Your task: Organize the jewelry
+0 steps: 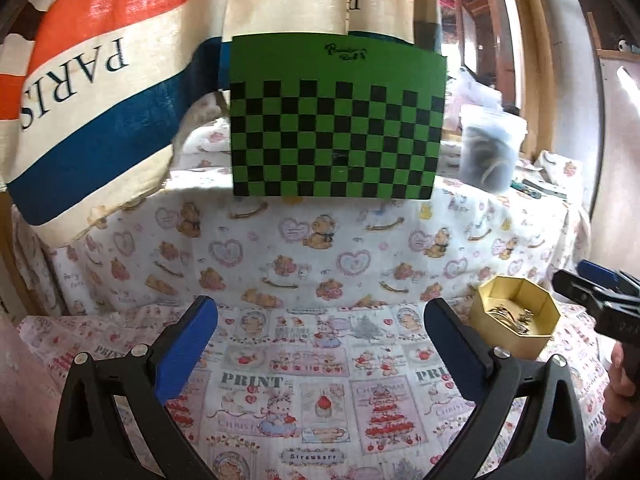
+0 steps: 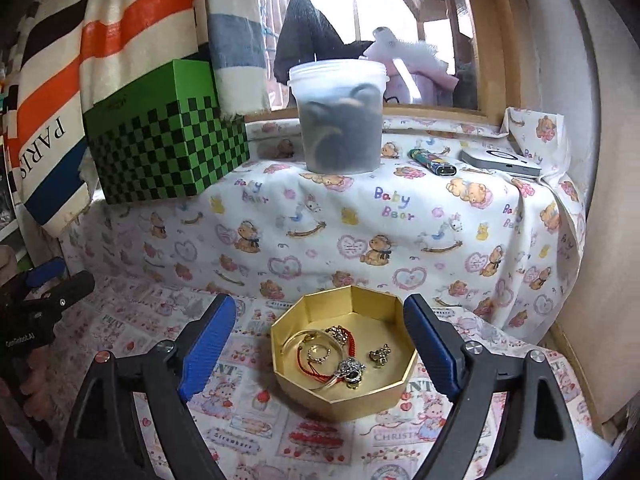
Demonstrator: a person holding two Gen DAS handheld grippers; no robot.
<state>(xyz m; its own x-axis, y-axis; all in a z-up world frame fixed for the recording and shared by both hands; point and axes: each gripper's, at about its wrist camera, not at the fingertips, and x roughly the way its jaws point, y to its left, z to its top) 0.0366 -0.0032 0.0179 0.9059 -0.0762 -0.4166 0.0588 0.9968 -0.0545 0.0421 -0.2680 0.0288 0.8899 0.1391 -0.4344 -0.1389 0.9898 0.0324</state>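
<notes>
1. At the far left hangs a striped cloth (image 1: 100,92) in orange, cream and blue, printed with the word PARIS; it drapes down behind the raised ledge.
2. Beside it, a green box with a black checkerboard pattern (image 2: 168,140) stands on the ledge, which is covered by a white teddy-bear print fabric (image 2: 320,216).
3. The left gripper (image 1: 320,320), black-framed with blue pads, hovers over the pink Christmas-print cloth (image 1: 320,380) on the lower surface. Its jaws are spread wide and nothing sits between them.
4. In the middle of the ledge stands a translucent plastic tub (image 2: 340,116) with dark items inside that are too blurred to name.
5. The gold octagonal cardboard tray (image 2: 360,396) rests on the Christmas-print cloth below the ledge, just right of the left gripper in the left wrist view. It holds the jewelry: a red cord bracelet (image 2: 310,364), a gold ring (image 2: 318,354), a thin gold bangle (image 2: 296,340), a silvery stone-set piece (image 2: 351,369) and a small bronze charm (image 2: 380,355), the first four tangled together.
6. The right gripper (image 2: 320,344) is held directly in front of the tray, jaws wide apart on either side of it, gripping nothing.
7. Further right on the ledge lie a colourful lighter (image 2: 432,162) and a flat white device (image 2: 500,162), close together.
</notes>
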